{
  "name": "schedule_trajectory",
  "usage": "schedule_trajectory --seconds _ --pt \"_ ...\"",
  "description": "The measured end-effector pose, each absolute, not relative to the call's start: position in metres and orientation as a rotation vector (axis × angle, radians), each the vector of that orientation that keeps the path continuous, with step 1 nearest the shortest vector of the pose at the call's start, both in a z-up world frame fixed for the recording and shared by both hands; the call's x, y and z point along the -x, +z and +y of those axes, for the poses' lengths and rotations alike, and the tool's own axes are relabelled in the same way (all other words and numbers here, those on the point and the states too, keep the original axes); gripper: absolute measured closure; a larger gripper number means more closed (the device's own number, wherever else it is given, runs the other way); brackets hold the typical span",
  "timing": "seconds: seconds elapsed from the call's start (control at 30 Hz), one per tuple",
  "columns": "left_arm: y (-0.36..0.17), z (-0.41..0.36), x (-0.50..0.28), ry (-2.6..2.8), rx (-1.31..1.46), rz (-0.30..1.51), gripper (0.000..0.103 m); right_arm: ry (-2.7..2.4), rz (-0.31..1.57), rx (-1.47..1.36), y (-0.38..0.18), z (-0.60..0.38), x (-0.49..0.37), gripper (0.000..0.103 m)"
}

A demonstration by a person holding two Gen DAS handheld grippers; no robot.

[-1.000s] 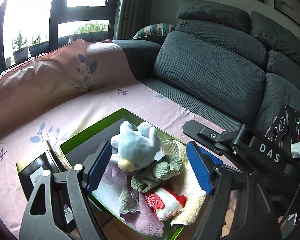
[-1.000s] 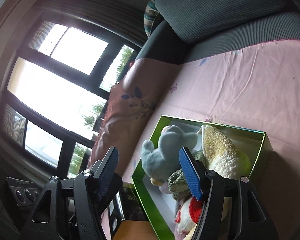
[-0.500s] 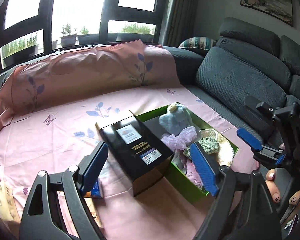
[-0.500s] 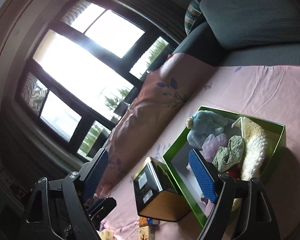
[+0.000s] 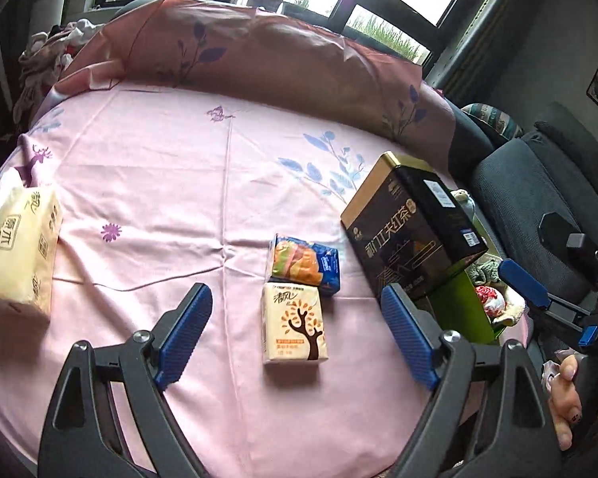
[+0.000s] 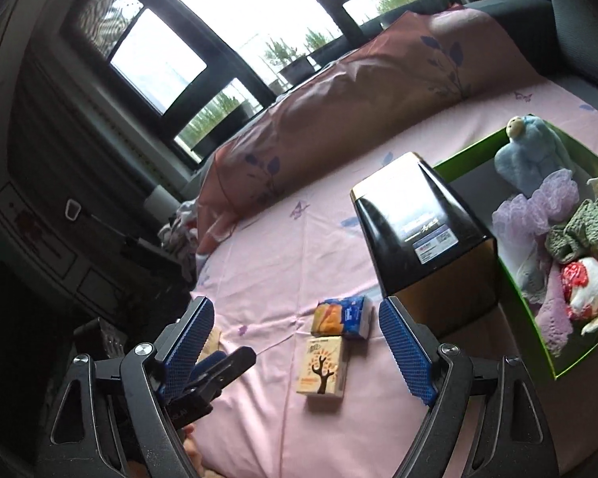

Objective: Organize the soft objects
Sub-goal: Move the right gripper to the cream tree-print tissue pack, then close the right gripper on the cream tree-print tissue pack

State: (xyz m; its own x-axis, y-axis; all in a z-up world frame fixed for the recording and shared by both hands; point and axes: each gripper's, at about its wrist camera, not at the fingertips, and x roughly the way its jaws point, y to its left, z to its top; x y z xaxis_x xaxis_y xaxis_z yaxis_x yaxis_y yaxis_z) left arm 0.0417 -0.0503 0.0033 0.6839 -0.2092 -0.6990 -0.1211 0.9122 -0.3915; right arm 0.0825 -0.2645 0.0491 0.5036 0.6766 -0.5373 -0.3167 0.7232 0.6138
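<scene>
A: On the pink sheet [image 5: 159, 183], two small tissue packs lay touching, the blue pack [image 5: 305, 265] behind the tree pack [image 5: 293, 328]. Why were they there, outside the box?

B: They appeared not yet sorted. The green box [image 6: 538, 342] already held soft items: a blue plush [image 6: 532, 155], a purple puff [image 6: 538, 207], a green knit [image 6: 582, 227] and a red-and-white toy [image 6: 584, 285]. The packs were likely next.

A: State of the tongs?

B: The left gripper [image 5: 295, 334] stood with jaws wide apart, having just been opening, nothing between the pads; the tree pack sat on the sheet beyond the gap. The right gripper [image 6: 295, 350] had likewise just been opening and was empty, both packs lying past its jaws.

A: Why was the black tin [image 5: 412, 223] placed where it was?

B: It stood just beside the box, on the side facing the packs. Judged as rigid, it probably did not belong with the soft items. It could obstruct a direct path from packs to box.

A: Any other soft item outstanding?

B: A large yellow tissue pack [image 5: 18, 243] lay at the left edge of the sheet, well apart from the box
</scene>
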Motion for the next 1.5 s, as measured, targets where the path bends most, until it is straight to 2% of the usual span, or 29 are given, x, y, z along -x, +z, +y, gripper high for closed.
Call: schedule_trajectory --seconds 0.13,0.33,0.4,0.47,0.63,0.8,0.87,1.03,1.23,1.5 --pt "-0.028 -0.050 -0.043 -0.044 0.431 0.883 0.018 0.664 0.953 -0.419 0.022 -0.230 -0.083 0.017" --pt "-0.059 -0.050 -0.044 -0.024 0.442 0.954 0.027 0.624 1.066 -0.329 -0.010 -0.201 -0.091 0.018" --pt "-0.060 -0.052 -0.042 -0.032 0.422 0.950 0.028 0.609 1.092 -0.310 -0.017 -0.194 -0.093 0.027" --pt "-0.059 -0.054 -0.041 -0.050 0.422 0.940 0.033 0.592 1.112 -0.294 -0.025 -0.188 -0.097 0.039" --pt "-0.066 -0.054 -0.043 -0.079 0.460 0.959 0.047 0.571 1.176 -0.256 -0.043 -0.176 -0.103 0.049" --pt "-0.074 -0.050 -0.044 -0.088 0.502 0.973 0.056 0.564 1.235 -0.260 -0.060 -0.170 -0.108 0.049" --pt "-0.074 -0.049 -0.044 -0.118 0.534 0.977 0.064 0.559 1.259 -0.263 -0.066 -0.168 -0.110 0.049" --pt "-0.078 -0.050 -0.048 -0.154 0.594 0.986 0.072 0.562 1.298 -0.276 -0.079 -0.165 -0.114 0.049" --pt "-0.075 -0.048 -0.045 -0.167 0.604 0.968 0.076 0.542 1.261 -0.267 -0.078 -0.165 -0.112 0.059" --pt "-0.032 -0.046 -0.026 -0.197 0.535 0.808 0.077 0.636 1.108 -0.314 -0.039 -0.170 -0.100 0.060"
